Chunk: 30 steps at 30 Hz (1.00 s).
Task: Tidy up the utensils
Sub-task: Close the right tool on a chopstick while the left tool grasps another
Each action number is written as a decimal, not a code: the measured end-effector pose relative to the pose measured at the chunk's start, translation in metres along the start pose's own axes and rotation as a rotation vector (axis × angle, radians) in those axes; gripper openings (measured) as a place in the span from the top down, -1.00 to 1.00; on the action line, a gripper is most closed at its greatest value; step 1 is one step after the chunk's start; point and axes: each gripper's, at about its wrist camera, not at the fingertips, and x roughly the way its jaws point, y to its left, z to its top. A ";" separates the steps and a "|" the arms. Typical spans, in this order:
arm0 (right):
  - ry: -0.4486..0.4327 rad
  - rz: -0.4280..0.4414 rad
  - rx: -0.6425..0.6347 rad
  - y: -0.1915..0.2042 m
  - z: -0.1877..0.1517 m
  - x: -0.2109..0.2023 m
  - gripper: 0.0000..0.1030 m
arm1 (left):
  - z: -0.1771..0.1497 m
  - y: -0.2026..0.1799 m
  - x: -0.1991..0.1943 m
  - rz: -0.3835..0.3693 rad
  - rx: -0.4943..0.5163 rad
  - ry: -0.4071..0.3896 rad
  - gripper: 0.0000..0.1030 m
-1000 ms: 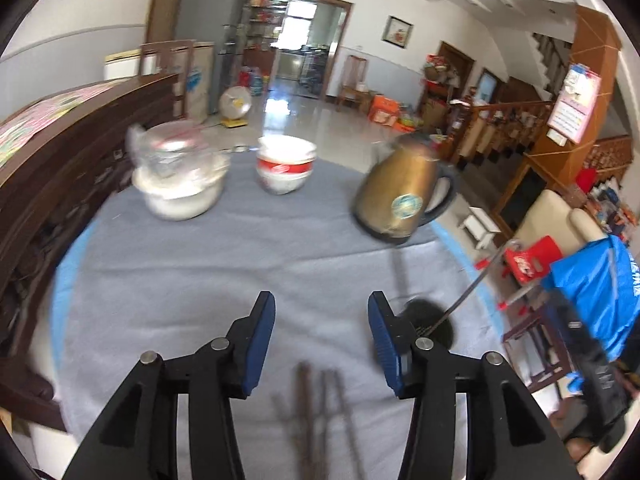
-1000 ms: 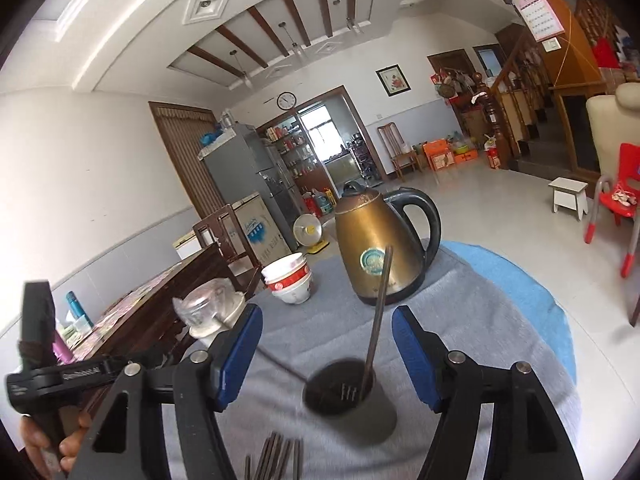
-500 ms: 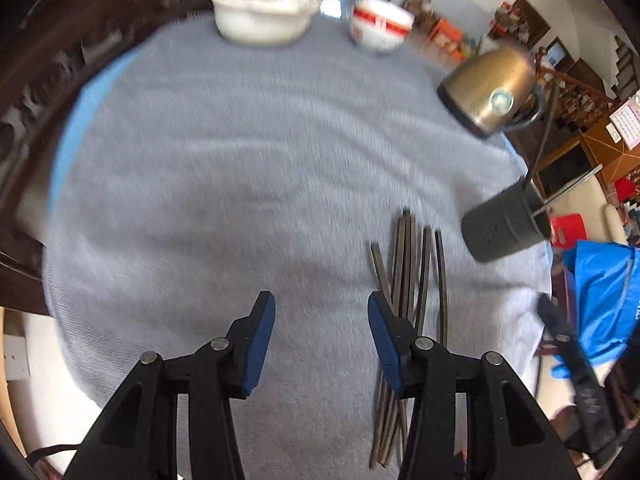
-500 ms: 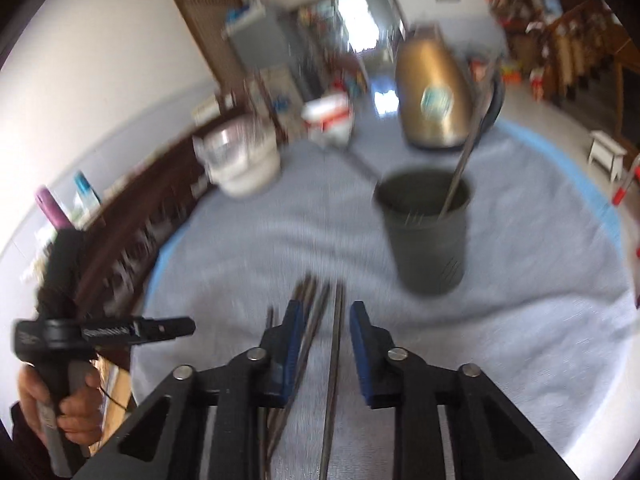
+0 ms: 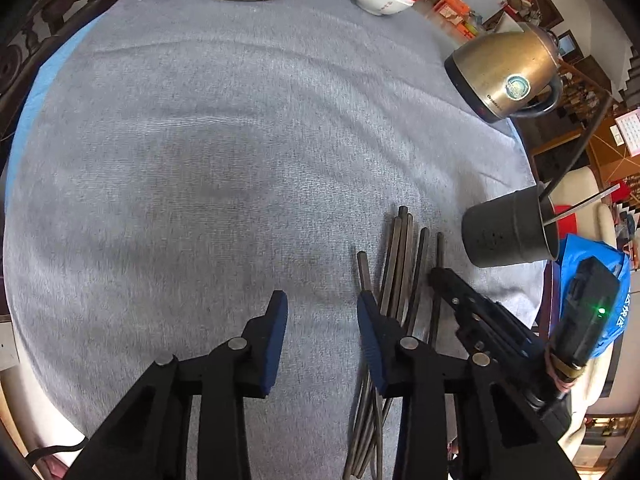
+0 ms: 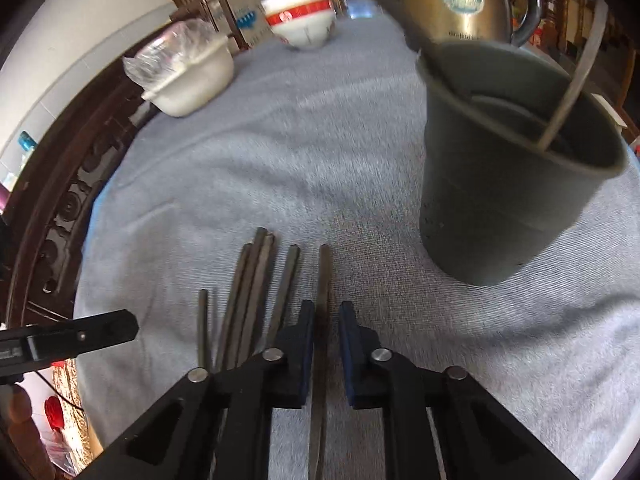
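Dropped low over the chopsticks (image 6: 256,296) now. Right gripper (image 6: 323,322) clamped down on the rightmost chopstick (image 6: 323,276), left gripper (image 5: 322,312) just narrowed, nothing between. Probably best lifting level, then tipping into the dark cup (image 6: 504,208) just beside.

Utensils and vessels on the table (image 5: 160,140), counted.

Six dark chopsticks (image 6: 256,292) lie loose on the grey cloth. One dark holder cup (image 6: 504,200) carries two long utensils: one pale metal handle (image 6: 576,72) and one dark handle (image 5: 580,152). One brass-coloured kettle (image 5: 504,76), one red-and-white bowl (image 6: 304,20), one white pot (image 6: 192,80). Two tongs: left tongs (image 5: 320,308) and right tongs (image 6: 324,316).
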 end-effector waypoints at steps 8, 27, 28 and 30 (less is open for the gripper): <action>-0.011 0.004 -0.008 -0.007 -0.009 -0.005 0.85 | 0.012 -0.005 0.021 0.004 -0.047 0.062 0.27; 0.048 0.043 -0.005 -0.016 -0.004 -0.008 0.80 | 0.028 -0.044 0.057 0.071 -0.028 0.064 0.69; 0.055 0.042 -0.009 -0.015 -0.002 -0.007 0.80 | 0.029 -0.046 0.059 0.074 -0.020 0.061 0.77; 0.061 0.042 -0.009 -0.014 0.002 -0.004 0.80 | 0.031 -0.049 0.062 0.075 -0.012 0.054 0.84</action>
